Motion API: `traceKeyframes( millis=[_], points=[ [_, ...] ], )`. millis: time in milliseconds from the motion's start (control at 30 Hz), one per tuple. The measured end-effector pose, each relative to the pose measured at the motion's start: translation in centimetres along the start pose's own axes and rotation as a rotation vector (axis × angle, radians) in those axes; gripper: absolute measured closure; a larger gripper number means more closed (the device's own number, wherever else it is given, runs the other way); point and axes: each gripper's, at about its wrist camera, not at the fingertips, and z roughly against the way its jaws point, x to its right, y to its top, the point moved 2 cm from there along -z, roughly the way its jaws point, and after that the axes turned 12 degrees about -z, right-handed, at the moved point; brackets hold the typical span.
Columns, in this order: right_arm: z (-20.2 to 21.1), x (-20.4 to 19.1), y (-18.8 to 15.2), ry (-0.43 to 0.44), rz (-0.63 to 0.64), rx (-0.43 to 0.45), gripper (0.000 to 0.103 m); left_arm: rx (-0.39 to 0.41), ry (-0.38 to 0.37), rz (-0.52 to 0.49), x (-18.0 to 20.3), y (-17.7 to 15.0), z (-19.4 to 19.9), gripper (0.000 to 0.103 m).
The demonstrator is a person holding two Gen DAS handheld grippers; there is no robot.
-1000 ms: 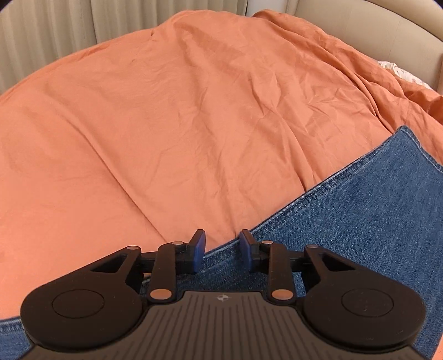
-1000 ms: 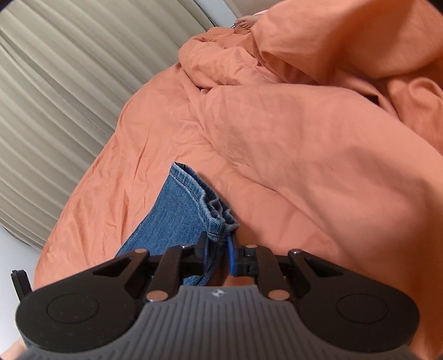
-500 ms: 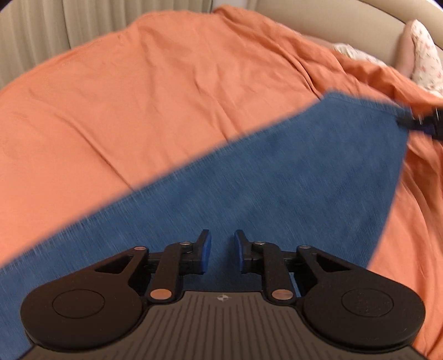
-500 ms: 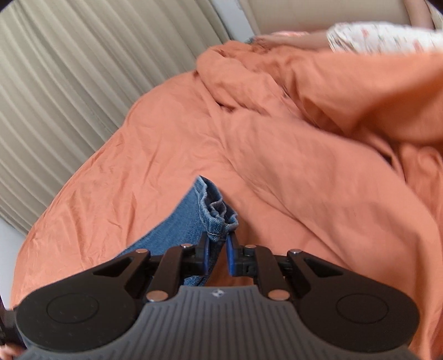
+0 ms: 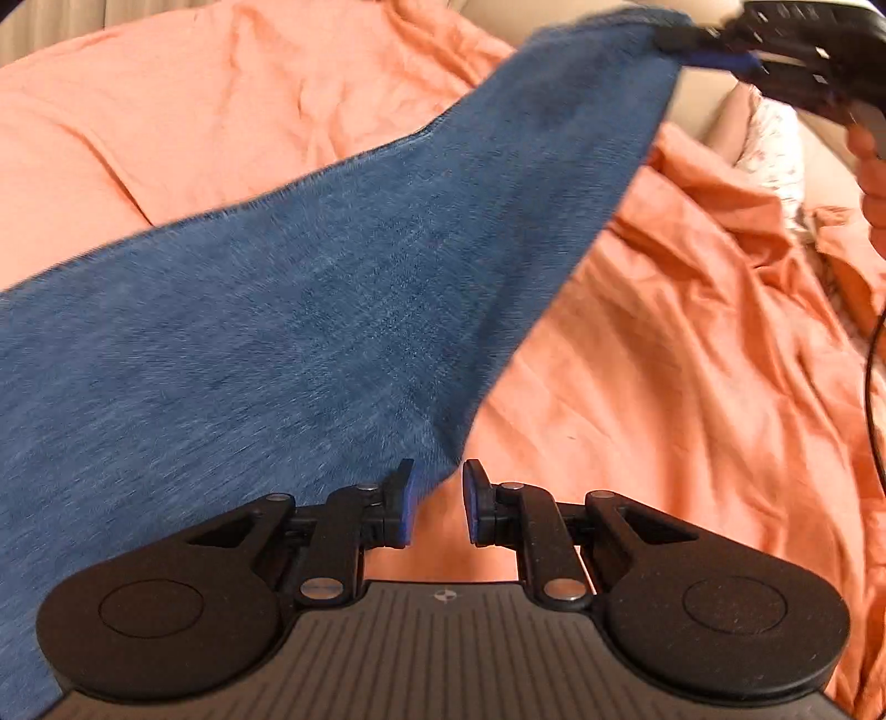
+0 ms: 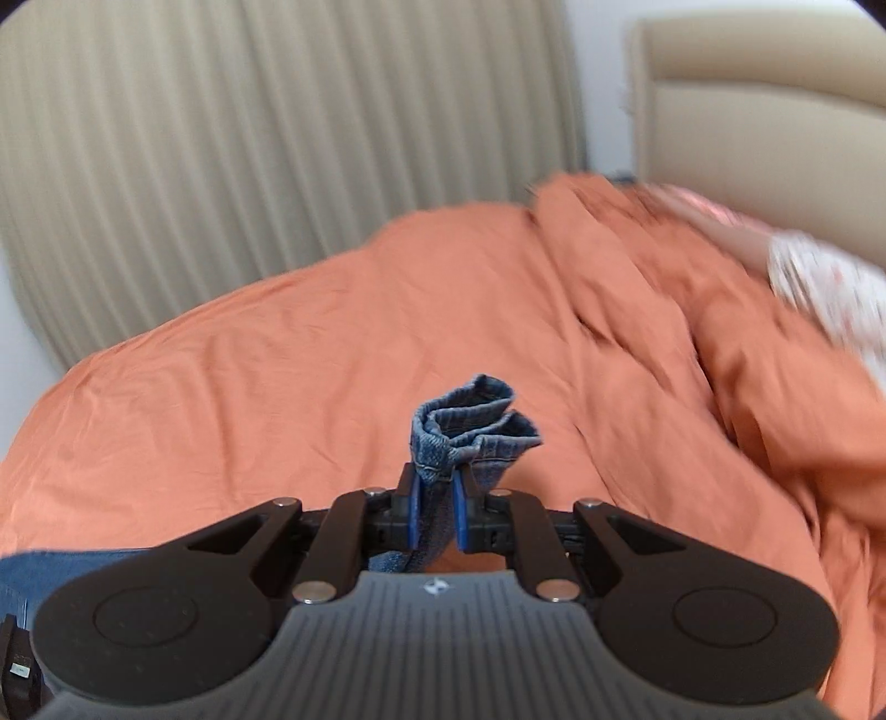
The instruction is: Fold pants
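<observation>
Right now the pants (image 5: 310, 310), blue denim, hang lifted above the bed, stretched as a broad band from lower left up to the top right of the left wrist view. Top end of that band is pinched by the right tongs (image 5: 714, 52), seen at the upper right corner w/ the person's hand (image 5: 872, 177) behind them. In the right wrist view the same tongs (image 6: 436, 512) are clamped on a bunched denim hem (image 6: 470, 432), which sticks up crumpled just past the blue pads (image 6: 411, 512); more denim shows at the lower left edge of that view. Fabric is blurred in the left view, so seams can't be made out.

Left tongs (image 5: 437, 507) stand apart w/ a clear gap btwn the blue pads (image 5: 407, 509); the pants' lower edge sits right at the left pad, but whether it touches can't be told. Nothing sits in the gap.

Under everything lies an orange duvet (image 6: 288, 354), wrinkled, flat on the left & heaped into folds toward the right. A floral-print cloth (image 6: 830, 288) shows at the right edge near the beige headboard (image 6: 764, 111). Pleated beige curtains (image 6: 249, 138) fill the background left of the headboard. A thin black cable (image 5: 870, 387) runs down the far right of the left view.
</observation>
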Motion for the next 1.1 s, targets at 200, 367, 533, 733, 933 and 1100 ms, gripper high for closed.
traceKeyframes(
  millis=[200, 367, 533, 733, 933, 1100],
  points=[
    [2.7, -9.4, -0.3, 0.093, 0.156, 0.025, 0.096, 0.052, 0.098, 0.019, -3.3, -2.4, 7.7, 0.084],
    [2.2, -18.6, -4.0, 0.171, 0.263, -0.024, 0.096, 0.090, 0.211, 0.080, -7.0, -4.6, 13.8, 0.084],
    [0.6, -23.9, -8.6, 0.239, 0.301, -0.104, 0.096, 0.109, 0.291, 0.166, -10.4, -7.8, 18.3, 0.082],
    [-3.2, -28.9, -18.9, 0.304, 0.357, -0.315, 0.097, 0.091, 0.315, 0.253, -13.4, -11.4, 20.2, 0.082],
    [-6.4, -29.4, -27.5, 0.229, 0.463, -0.525, 0.094, 0.113, 0.266, 0.338, -15.5, -13.9, 20.1, 0.063],
    [-7.2, -28.3, -27.4, 0.236, 0.441, -0.592, 0.078, 0.149, 0.175, 0.408, -16.8, -14.4, 18.8, 0.049]
  ],
)
